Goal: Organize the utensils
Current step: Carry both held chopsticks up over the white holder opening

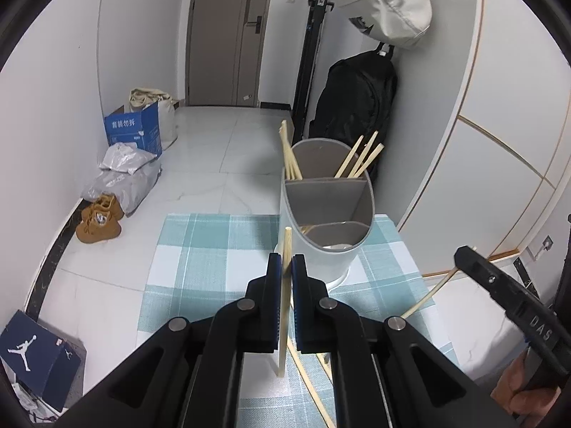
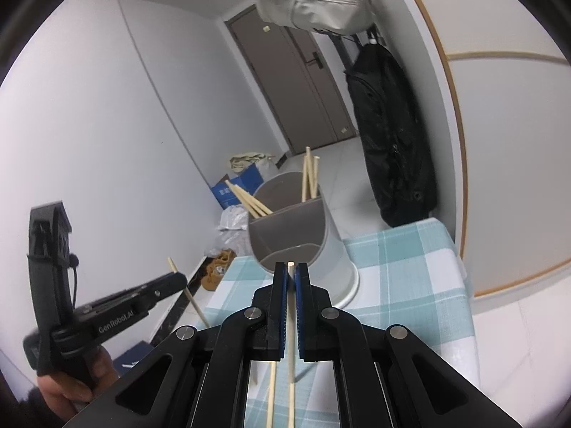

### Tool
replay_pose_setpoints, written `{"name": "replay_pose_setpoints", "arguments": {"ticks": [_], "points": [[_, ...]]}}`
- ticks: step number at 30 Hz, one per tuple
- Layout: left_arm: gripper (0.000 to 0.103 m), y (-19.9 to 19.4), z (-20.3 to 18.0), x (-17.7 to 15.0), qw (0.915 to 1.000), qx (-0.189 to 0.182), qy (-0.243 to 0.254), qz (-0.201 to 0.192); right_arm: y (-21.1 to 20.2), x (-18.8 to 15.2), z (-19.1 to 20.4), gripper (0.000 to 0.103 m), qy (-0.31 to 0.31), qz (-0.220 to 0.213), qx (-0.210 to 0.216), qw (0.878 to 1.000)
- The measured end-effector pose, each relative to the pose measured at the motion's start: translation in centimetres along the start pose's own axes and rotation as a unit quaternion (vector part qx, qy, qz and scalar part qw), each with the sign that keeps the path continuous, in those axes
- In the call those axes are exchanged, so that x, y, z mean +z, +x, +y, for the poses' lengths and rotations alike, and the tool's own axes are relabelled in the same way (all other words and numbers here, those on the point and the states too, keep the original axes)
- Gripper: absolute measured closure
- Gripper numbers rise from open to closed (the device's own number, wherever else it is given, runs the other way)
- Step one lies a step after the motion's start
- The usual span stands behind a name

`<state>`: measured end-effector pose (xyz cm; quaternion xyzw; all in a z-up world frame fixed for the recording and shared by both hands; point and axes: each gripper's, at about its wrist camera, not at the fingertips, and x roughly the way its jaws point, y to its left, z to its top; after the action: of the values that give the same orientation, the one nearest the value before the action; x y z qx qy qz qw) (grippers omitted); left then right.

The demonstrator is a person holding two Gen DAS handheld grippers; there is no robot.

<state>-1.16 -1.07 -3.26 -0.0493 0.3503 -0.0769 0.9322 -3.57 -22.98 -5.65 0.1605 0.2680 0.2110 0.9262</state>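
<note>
Left gripper (image 1: 284, 267) jaws clamped on upright chopstick (image 1: 285, 303), utensil holder (image 1: 326, 214) at 1 o'clock on checked worktop (image 1: 214, 249). Right gripper (image 2: 291, 278) jaws pinching second chopstick (image 2: 292, 339), holder at 12 o'clock.

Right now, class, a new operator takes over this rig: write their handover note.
Left gripper: shut on a chopstick.
Right gripper: shut on a second chopstick.
Holder stands on the checked cloth; its far compartment already holds several chopsticks.
More chopsticks lie on the cloth.
Left to do: drop both held sticks into the holder, then collect the loose ones.
</note>
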Motion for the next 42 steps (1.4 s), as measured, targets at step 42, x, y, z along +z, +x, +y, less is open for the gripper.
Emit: {"name": "replay_pose_setpoints", "arguments": {"ticks": [42], "points": [[0.101,-3.4,-2.0,14.0,0.9973,-0.027,0.008,-0.068,0.2,15.2,2.5,0.099,-0.017,-0.061,0.008,0.998]]}}
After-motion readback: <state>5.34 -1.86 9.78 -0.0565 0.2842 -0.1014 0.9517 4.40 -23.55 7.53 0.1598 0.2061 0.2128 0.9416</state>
